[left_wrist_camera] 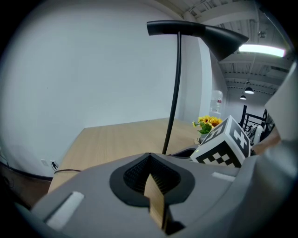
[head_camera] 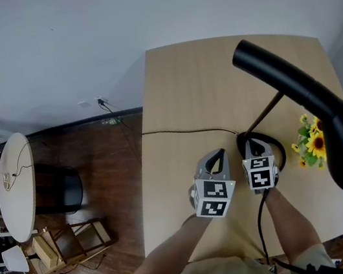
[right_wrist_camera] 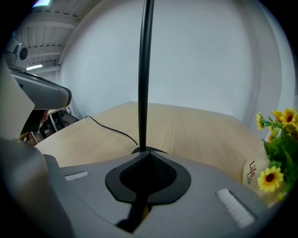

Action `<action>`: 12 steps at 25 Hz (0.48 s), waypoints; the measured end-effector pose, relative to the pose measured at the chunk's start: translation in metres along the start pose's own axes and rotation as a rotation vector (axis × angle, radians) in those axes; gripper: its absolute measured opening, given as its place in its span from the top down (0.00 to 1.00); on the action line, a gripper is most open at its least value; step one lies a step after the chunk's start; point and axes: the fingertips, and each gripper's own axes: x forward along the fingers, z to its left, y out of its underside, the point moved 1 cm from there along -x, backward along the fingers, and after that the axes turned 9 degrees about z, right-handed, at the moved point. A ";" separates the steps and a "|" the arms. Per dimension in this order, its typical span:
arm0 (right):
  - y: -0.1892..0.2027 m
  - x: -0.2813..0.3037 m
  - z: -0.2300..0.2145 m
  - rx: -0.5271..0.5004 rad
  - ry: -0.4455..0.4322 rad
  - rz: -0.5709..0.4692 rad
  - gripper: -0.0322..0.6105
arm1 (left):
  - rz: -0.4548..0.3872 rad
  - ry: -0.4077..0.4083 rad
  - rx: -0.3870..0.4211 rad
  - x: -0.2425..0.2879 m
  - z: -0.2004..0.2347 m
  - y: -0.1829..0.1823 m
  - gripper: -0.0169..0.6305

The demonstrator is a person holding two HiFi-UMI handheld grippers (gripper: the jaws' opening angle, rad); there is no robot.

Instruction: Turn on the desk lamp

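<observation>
Hovering over the base (head_camera: 280,148) of the desk lamp (head_camera: 294,88), the right gripper (head_camera: 252,144) has its jaws pressed together on nothing, likely so the blunt tip can press a switch. The left gripper (head_camera: 219,155), also closed and empty, sits just beside it above the bench (head_camera: 176,86), clear of the lamp stem.

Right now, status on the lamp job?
Left tool shut, empty. Right tool shut, empty, at the lamp base. Desk lamp looks unlit. Sunflowers beside base, not blocking.
</observation>
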 end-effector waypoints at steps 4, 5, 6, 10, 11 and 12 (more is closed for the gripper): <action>0.001 -0.001 0.001 0.007 0.007 -0.016 0.95 | 0.005 0.006 0.000 0.001 -0.002 0.000 0.98; 0.002 -0.001 0.000 0.012 0.008 -0.018 0.95 | 0.006 0.008 0.001 0.002 -0.003 0.001 0.98; 0.003 0.000 0.000 0.013 0.010 -0.020 0.95 | 0.006 0.010 0.003 0.002 -0.004 0.001 0.98; 0.003 0.003 0.000 -0.016 0.027 -0.029 0.95 | 0.003 0.011 0.004 0.001 -0.003 -0.001 0.98; 0.003 0.002 0.000 -0.002 0.022 -0.030 0.95 | 0.002 0.013 0.003 0.001 -0.004 -0.001 0.98; 0.002 0.000 0.000 0.017 0.014 -0.031 0.95 | 0.002 0.015 0.002 0.000 -0.004 -0.001 0.98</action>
